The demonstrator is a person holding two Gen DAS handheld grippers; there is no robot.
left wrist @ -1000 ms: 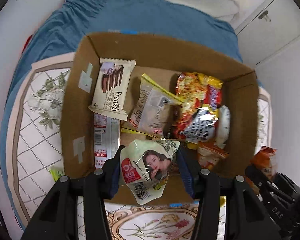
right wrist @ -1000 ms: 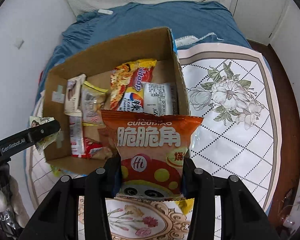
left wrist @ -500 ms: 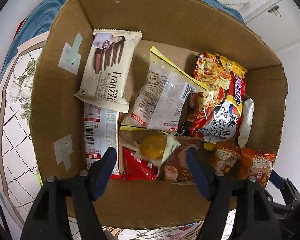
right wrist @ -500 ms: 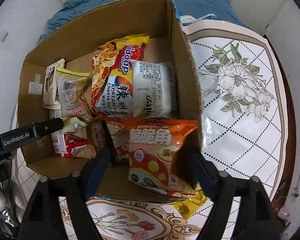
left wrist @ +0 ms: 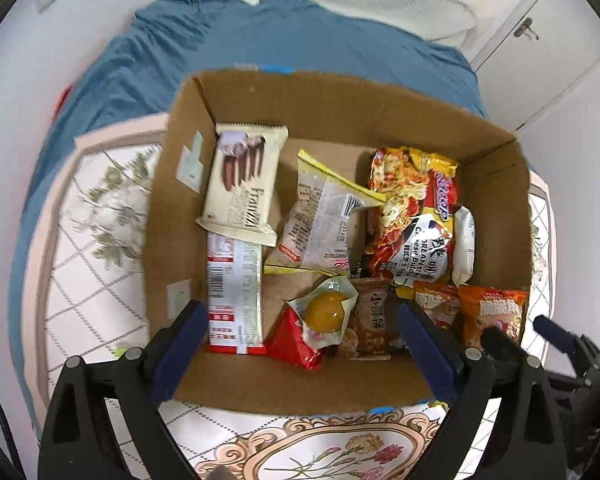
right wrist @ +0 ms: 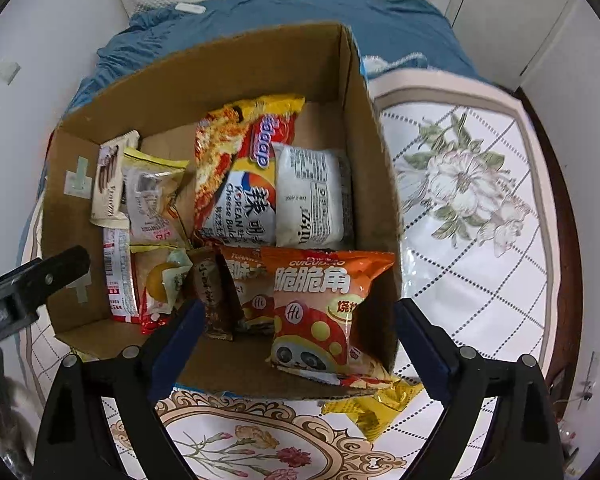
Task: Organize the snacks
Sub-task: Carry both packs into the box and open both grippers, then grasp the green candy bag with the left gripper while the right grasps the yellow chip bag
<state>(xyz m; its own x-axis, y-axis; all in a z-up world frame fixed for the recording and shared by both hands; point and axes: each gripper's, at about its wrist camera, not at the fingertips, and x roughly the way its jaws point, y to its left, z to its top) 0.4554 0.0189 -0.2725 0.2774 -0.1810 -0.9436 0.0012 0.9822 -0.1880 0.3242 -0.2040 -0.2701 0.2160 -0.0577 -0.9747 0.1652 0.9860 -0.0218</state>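
Released since a second ago: egg packet (left wrist: 327, 312) and orange chip bag (right wrist: 320, 312) now lie inside cardboard box (left wrist: 340, 108). Left tool (left wrist: 300, 340) and right tool (right wrist: 296, 340) opening wide above, gripping nothing.

The brown corrugated cardboard box (left wrist: 340, 120) looks matt and rough, with raw fibrous edges. Inside, the orange glossy plastic-film snack bag (right wrist: 320, 304) and the red-and-yellow shiny foil noodle packet (left wrist: 412, 216) catch glare, while the cream wafer wrapper (left wrist: 240, 184) looks duller. The blue bedsheet (left wrist: 260, 36) is soft, creased cloth; the floral mat (right wrist: 480, 240) looks smooth, with a slight sheen.
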